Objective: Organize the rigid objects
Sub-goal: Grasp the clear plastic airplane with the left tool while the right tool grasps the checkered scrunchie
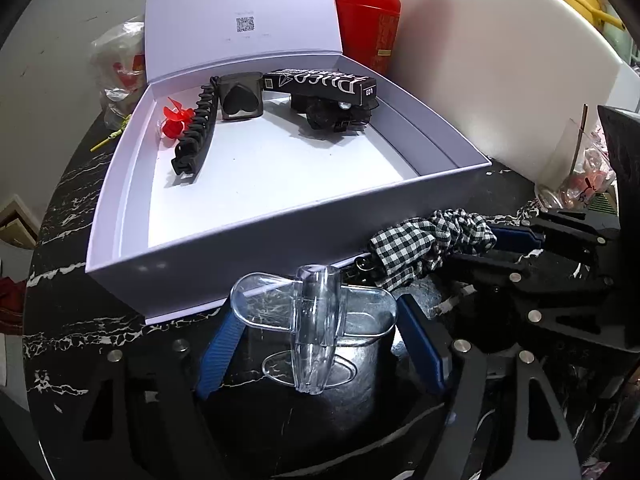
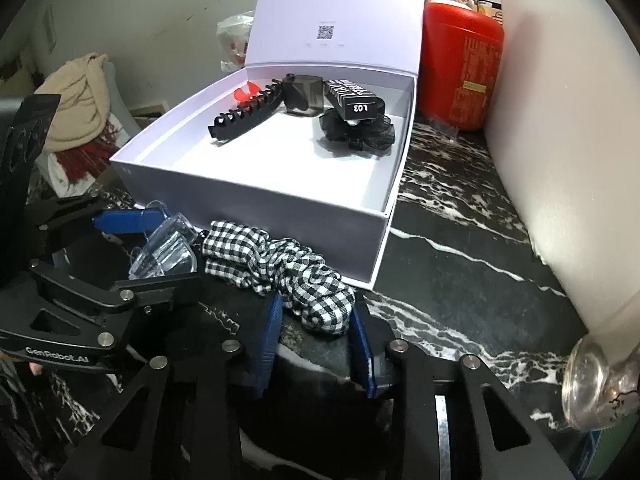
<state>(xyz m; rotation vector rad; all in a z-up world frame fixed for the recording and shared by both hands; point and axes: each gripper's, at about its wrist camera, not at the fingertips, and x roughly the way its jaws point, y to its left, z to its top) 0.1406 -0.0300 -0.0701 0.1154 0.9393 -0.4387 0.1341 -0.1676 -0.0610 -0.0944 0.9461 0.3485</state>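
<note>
An open white gift box stands on the black marble top. It holds a black claw clip, a red clip, a smoky heart case, a black carton marked L03 and a black lace hair tie. In front of the box, my left gripper is shut on a clear plastic holder, one blue pad against each end. Beside it, my right gripper is shut on one end of a black-and-white checked scrunchie.
A red canister and a tall white board stand right of the box. A glass jar sits at the lower right. A plastic bag lies behind the box's left side, and a heap of cloth lies beyond the table's left edge.
</note>
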